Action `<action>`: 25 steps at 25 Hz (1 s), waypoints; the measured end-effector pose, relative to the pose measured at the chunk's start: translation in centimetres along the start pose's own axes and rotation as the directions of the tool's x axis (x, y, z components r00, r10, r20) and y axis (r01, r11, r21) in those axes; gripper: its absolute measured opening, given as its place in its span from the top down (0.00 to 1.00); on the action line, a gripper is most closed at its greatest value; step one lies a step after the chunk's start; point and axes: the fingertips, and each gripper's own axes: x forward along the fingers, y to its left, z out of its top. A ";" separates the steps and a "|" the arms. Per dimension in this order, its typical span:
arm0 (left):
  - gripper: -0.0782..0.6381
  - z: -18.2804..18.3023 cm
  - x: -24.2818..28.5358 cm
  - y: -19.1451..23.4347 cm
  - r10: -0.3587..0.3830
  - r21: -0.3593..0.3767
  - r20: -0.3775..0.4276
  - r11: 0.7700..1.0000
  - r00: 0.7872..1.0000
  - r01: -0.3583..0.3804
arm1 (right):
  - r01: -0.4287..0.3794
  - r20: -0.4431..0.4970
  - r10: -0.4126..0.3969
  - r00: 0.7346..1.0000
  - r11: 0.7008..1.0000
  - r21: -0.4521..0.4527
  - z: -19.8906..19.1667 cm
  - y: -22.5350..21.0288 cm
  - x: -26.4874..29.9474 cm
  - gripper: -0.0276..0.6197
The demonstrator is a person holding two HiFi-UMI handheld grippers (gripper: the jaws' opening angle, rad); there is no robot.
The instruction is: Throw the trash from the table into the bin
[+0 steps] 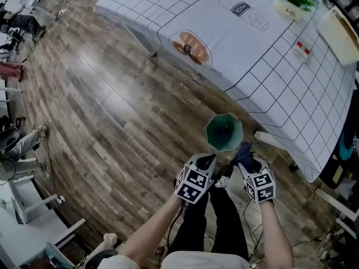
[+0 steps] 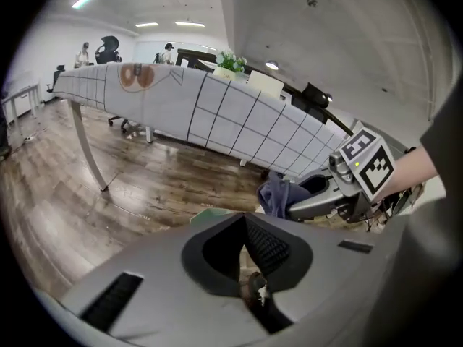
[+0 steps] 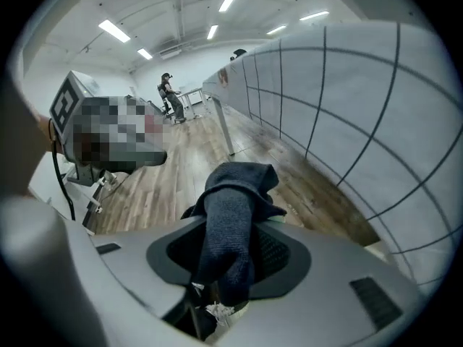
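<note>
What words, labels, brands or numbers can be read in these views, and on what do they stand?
Dark print on the tablecloth: has lettering, too blurred to read.
Pale box by the plant: lettering too small to read.
Red-and-white packet: unreadable.
Marker cubes: square patterns only, no words.

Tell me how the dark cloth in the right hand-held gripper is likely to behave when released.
The dark cloth is probably floppy: it folds and droops over the right hand-held gripper. It looks like light knit, so it may cling to the pads rather than slip, and would likely drop limply, not roll.
</note>
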 end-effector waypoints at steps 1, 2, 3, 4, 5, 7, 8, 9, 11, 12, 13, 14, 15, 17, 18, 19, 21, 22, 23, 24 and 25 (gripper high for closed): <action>0.86 -0.9 0.8 0.4 0.002 0.004 -0.010 1.000 1.000 -0.002 | 0.000 0.001 0.000 1.000 1.000 0.016 -0.6 -0.2 1.2 0.70; 0.86 -1.8 1.6 0.7 0.004 0.004 -0.017 1.000 1.000 -0.004 | 0.000 -0.001 0.000 1.000 1.000 0.020 -1.2 -0.4 2.4 0.69; 0.86 -2.6 2.4 1.0 0.004 0.003 -0.022 1.000 1.000 -0.004 | 0.002 -0.008 -0.002 1.000 1.000 0.005 -1.8 -0.5 3.5 0.69; 0.86 -3.4 3.1 1.2 0.003 0.004 -0.026 1.000 1.000 -0.003 | 0.008 -0.022 -0.008 1.000 1.000 -0.025 -2.6 -0.6 4.7 0.69; 0.86 -4.2 3.8 1.2 0.001 0.011 -0.032 1.000 0.999 0.000 | 0.015 -0.037 -0.018 0.999 0.998 -0.059 -3.3 -0.7 5.8 0.69; 0.86 -5.7 5.3 1.3 0.001 0.033 -0.050 0.999 0.999 0.001 | 0.017 -0.049 -0.022 0.999 0.996 -0.088 -4.6 -0.7 7.6 0.69; 0.86 -6.4 6.1 1.4 0.004 0.041 -0.058 0.999 0.998 -0.002 | 0.011 -0.046 -0.015 0.999 0.997 -0.080 -5.1 -0.8 8.4 0.69; 0.86 -6.9 6.8 1.7 0.009 0.043 -0.064 0.999 0.998 -0.007 | 0.004 -0.041 -0.007 0.999 0.998 -0.066 -5.5 -1.0 9.3 0.69; 0.86 -7.6 8.4 2.4 0.019 0.032 -0.061 0.999 0.998 -0.017 | -0.005 -0.036 0.004 0.999 0.999 -0.053 -6.1 -1.6 11.2 0.68; 0.86 -7.9 9.1 2.8 0.020 0.026 -0.056 0.999 0.998 -0.019 | -0.009 -0.036 0.007 0.999 0.998 -0.058 -6.4 -1.8 12.3 0.68; 0.86 -8.2 9.9 3.1 0.019 0.022 -0.051 1.000 0.999 -0.017 | -0.012 -0.039 0.009 0.999 0.998 -0.066 -6.6 -2.0 13.3 0.68; 0.86 -8.8 10.7 3.4 0.018 0.022 -0.049 1.000 0.999 -0.017 | -0.015 -0.041 0.012 0.999 0.997 -0.073 -6.9 -2.2 14.4 0.68; 0.86 -9.3 11.6 3.9 0.020 0.022 -0.048 1.000 0.999 -0.019 | -0.020 -0.041 0.017 0.999 0.997 -0.079 -7.1 -2.5 15.6 0.68; 0.86 -10.2 13.8 5.2 0.030 0.012 -0.036 0.999 0.999 -0.030 | -0.033 -0.041 0.030 0.999 0.996 -0.083 -7.4 -3.3 18.2 0.68; 0.86 -10.5 14.9 5.8 0.034 0.002 -0.027 0.999 0.999 -0.034 | -0.038 -0.043 0.034 0.998 0.996 -0.081 -7.6 -3.9 19.4 0.68; 0.86 -10.8 16.1 6.3 0.035 -0.008 -0.019 0.999 0.999 -0.035 | -0.041 -0.046 0.038 0.998 0.996 -0.079 -7.7 -4.4 20.5 0.68; 0.86 -11.7 17.9 7.3 0.035 -0.018 -0.010 0.999 0.999 -0.035 | -0.051 -0.055 0.046 0.997 0.996 -0.079 -8.0 -4.9 22.6 0.68; 0.86 -12.1 18.6 7.8 0.033 -0.021 -0.008 0.999 0.999 -0.033 | -0.055 -0.064 0.050 0.997 0.995 -0.083 -8.3 -4.9 23.8 0.68; 0.86 -12.5 19.3 8.3 0.029 -0.027 -0.005 0.999 1.000 -0.029 | -0.057 -0.078 0.051 0.996 0.995 -0.085 -8.7 -4.8 24.9 0.68; 0.86 -12.9 19.9 8.7 0.024 -0.036 0.000 0.999 1.000 -0.024 | -0.058 -0.092 0.050 0.994 0.995 -0.086 -9.0 -4.8 26.0 0.68; 0.86 -13.2 20.6 9.0 0.020 -0.044 0.004 0.999 1.000 -0.020 | -0.057 -0.104 0.048 0.993 0.995 -0.087 -9.3 -4.9 27.1 0.68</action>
